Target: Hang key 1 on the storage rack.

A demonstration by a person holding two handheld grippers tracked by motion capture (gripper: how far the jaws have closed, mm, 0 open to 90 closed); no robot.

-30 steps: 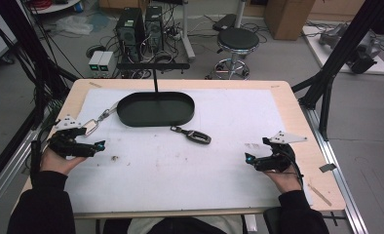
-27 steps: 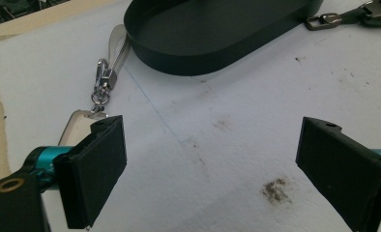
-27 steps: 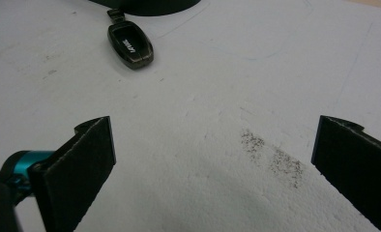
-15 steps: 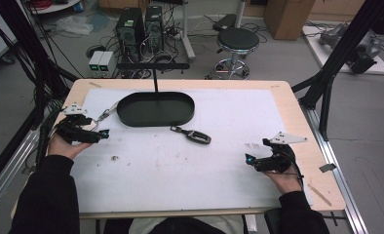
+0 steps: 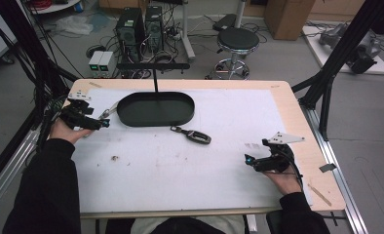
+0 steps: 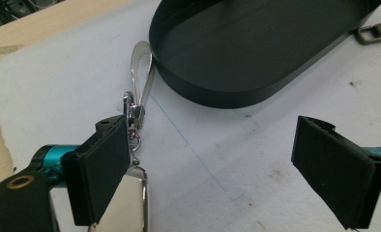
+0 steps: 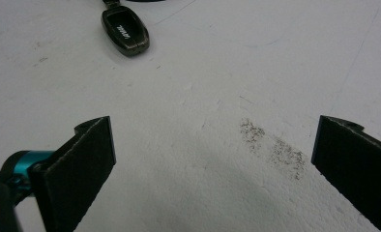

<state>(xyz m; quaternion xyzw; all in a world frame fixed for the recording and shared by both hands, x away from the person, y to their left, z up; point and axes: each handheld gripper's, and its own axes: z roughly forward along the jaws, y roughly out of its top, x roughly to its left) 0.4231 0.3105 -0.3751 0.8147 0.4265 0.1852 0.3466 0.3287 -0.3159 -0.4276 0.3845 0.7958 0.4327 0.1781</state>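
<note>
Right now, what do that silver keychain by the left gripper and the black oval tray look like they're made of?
The silver keychain looks like polished metal: its loop and clasp shine and reflect light in the left gripper view. The black oval tray has a thin, even wall with a dull satin sheen, which suggests painted sheet metal, though moulded plastic can't be ruled out.

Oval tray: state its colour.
Black; the oval tray shows best in the left gripper view.

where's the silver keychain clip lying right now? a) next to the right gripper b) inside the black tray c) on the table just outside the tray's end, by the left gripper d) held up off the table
c: the silver keychain clip lies flat on the white table outside the black tray rim, beside one jaw of the open left gripper.
</note>
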